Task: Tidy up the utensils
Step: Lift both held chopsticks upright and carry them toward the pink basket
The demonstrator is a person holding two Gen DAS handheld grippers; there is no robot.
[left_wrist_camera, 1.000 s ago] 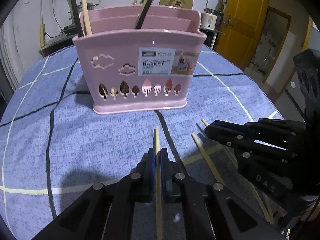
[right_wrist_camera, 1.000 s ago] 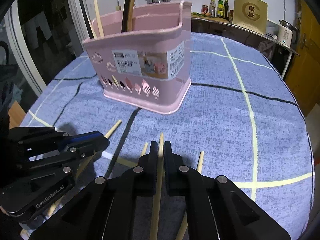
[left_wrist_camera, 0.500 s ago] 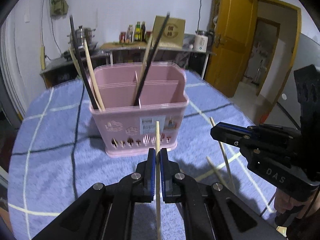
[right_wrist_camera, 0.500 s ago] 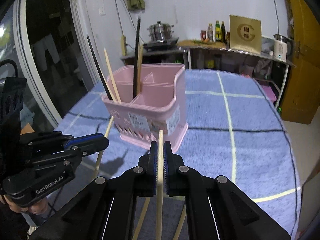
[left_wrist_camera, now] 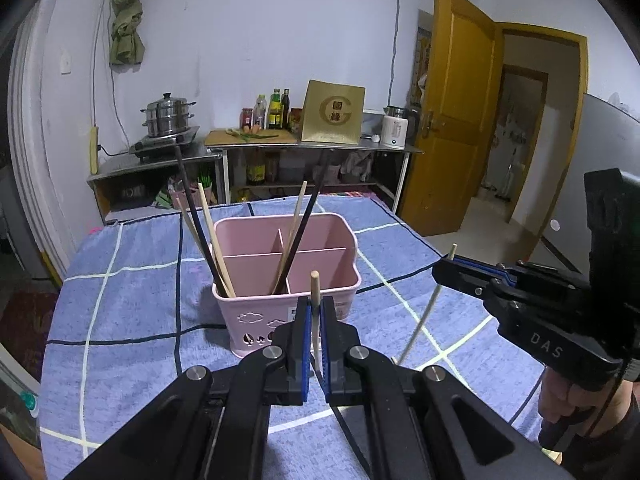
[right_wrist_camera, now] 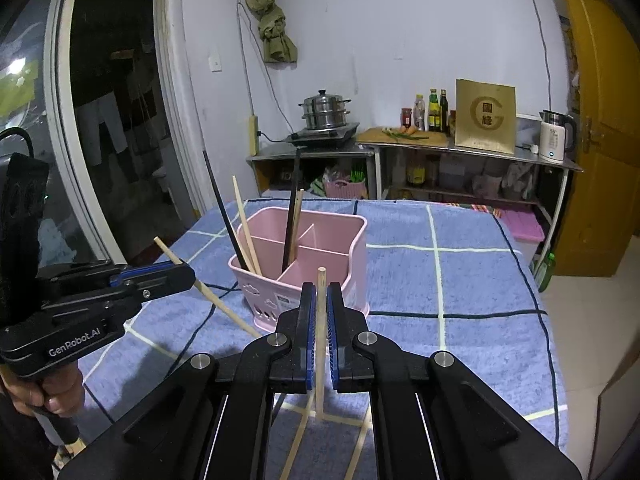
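Note:
A pink divided basket (left_wrist_camera: 248, 308) (right_wrist_camera: 352, 248) stands on the blue checked tablecloth (left_wrist_camera: 120, 312). Black and wooden chopsticks (left_wrist_camera: 208, 232) lean in its left and rear compartments. My left gripper (left_wrist_camera: 315, 308) is shut on a wooden chopstick (left_wrist_camera: 314, 282), held up in the air in front of the basket. My right gripper (right_wrist_camera: 319, 300) is shut on another wooden chopstick (right_wrist_camera: 321, 280), also raised. Each gripper shows in the other's view: the right gripper (left_wrist_camera: 440, 268) with its stick (left_wrist_camera: 424, 316), the left gripper (right_wrist_camera: 188, 274) with its stick (right_wrist_camera: 216, 300).
Loose wooden chopsticks (right_wrist_camera: 296, 444) lie on the cloth below my right gripper. Behind the table stands a metal counter (left_wrist_camera: 312, 148) with a steamer pot (left_wrist_camera: 168, 116), bottles, a gold box and a kettle (right_wrist_camera: 554, 136). A yellow door (left_wrist_camera: 456, 120) is at right. A hand (right_wrist_camera: 44, 392) grips the left handle.
Both grippers have risen off the table, each carrying its chopstick. The basket now sits lower and farther in both views, with its open top showing.

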